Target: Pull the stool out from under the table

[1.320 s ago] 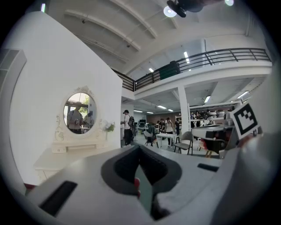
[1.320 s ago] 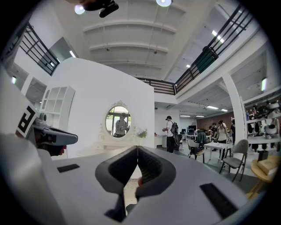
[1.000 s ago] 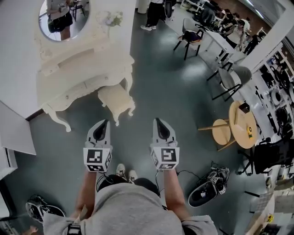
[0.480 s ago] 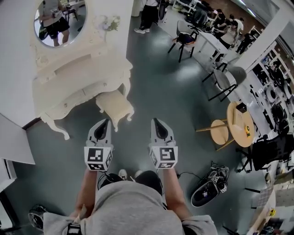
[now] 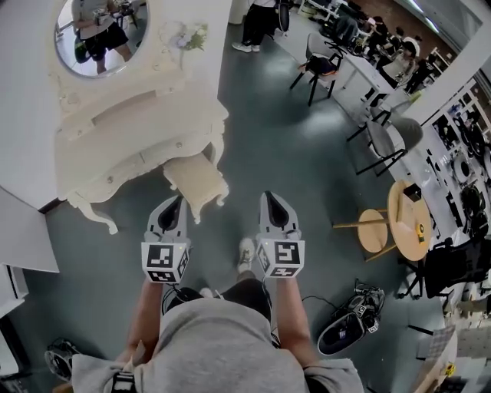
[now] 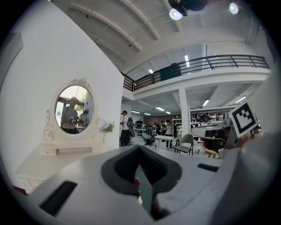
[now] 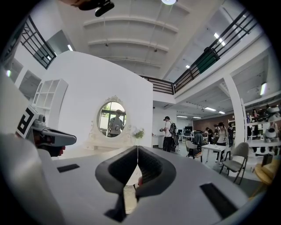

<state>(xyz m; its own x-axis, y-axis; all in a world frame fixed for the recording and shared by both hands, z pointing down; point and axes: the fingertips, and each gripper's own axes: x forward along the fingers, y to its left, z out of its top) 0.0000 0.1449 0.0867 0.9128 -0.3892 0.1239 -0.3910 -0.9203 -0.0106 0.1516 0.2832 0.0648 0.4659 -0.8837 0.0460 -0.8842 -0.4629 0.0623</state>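
Observation:
In the head view a cream stool (image 5: 196, 179) stands half tucked under the front of a cream dressing table (image 5: 115, 130) with an oval mirror (image 5: 100, 34). My left gripper (image 5: 176, 200) points at the stool's near edge, just short of it, jaws shut and empty. My right gripper (image 5: 268, 197) is level with it, to the right of the stool over bare floor, also shut and empty. In the left gripper view the closed jaws (image 6: 139, 148) hide the stool; the mirror (image 6: 73, 110) shows above them. The right gripper view shows shut jaws (image 7: 138, 149) and the mirror (image 7: 111, 117).
White cabinet (image 5: 23, 230) stands at the left. To the right are a round wooden table (image 5: 412, 219), a grey chair (image 5: 391, 134) and a black chair (image 5: 322, 61) by desks. A black bag (image 5: 345, 326) lies on the floor. A person (image 5: 261, 19) stands far back.
The person has stepped toward the dressing table; both shut grippers have moved forward together and now sit closer to the stool. One shoe now shows between the grippers.

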